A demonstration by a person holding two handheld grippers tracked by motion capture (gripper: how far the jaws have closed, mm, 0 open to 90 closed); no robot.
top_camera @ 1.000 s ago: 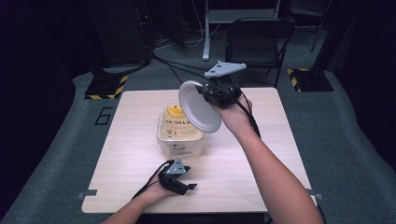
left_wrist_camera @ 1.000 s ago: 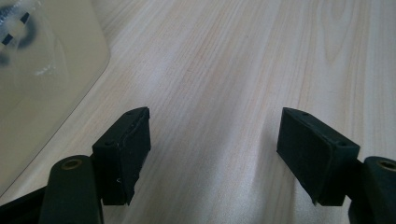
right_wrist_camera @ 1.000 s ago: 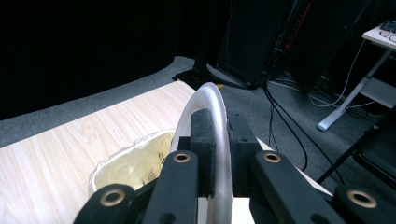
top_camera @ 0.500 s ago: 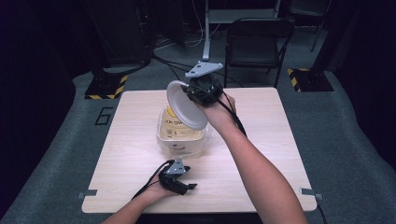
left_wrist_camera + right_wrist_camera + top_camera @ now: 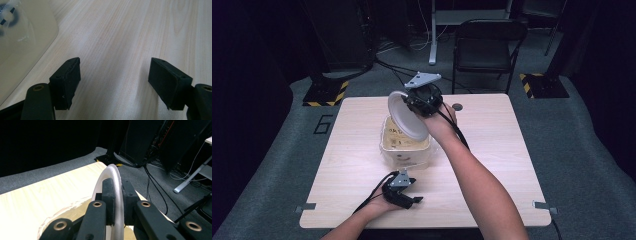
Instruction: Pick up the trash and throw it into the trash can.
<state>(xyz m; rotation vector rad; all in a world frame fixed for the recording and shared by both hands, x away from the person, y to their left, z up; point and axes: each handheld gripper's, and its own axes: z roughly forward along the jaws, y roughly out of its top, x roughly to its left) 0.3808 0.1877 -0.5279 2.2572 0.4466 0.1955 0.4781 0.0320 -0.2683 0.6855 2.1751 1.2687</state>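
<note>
A round white lid (image 5: 406, 116) is held on edge above a tan square tub (image 5: 406, 146) at the table's middle. My right gripper (image 5: 416, 103) is shut on the lid's rim; in the right gripper view the pads (image 5: 109, 192) pinch the thin white lid (image 5: 112, 173) with the tub's rim (image 5: 53, 218) below. My left gripper (image 5: 416, 200) rests on the table near the front edge, jaws open with nothing between them. In the left gripper view its pads (image 5: 67, 78) stand apart over bare wood, with the tub's clear wall (image 5: 22, 42) at the left.
The light wooden table (image 5: 492, 145) has free room to the right and left of the tub. A small dark disc (image 5: 457, 106) lies near the back edge. A black folding chair (image 5: 484, 47) and cables stand on the grey floor beyond.
My right gripper has carried the lid leftward and down, closer over the tub. The left gripper has not moved.
</note>
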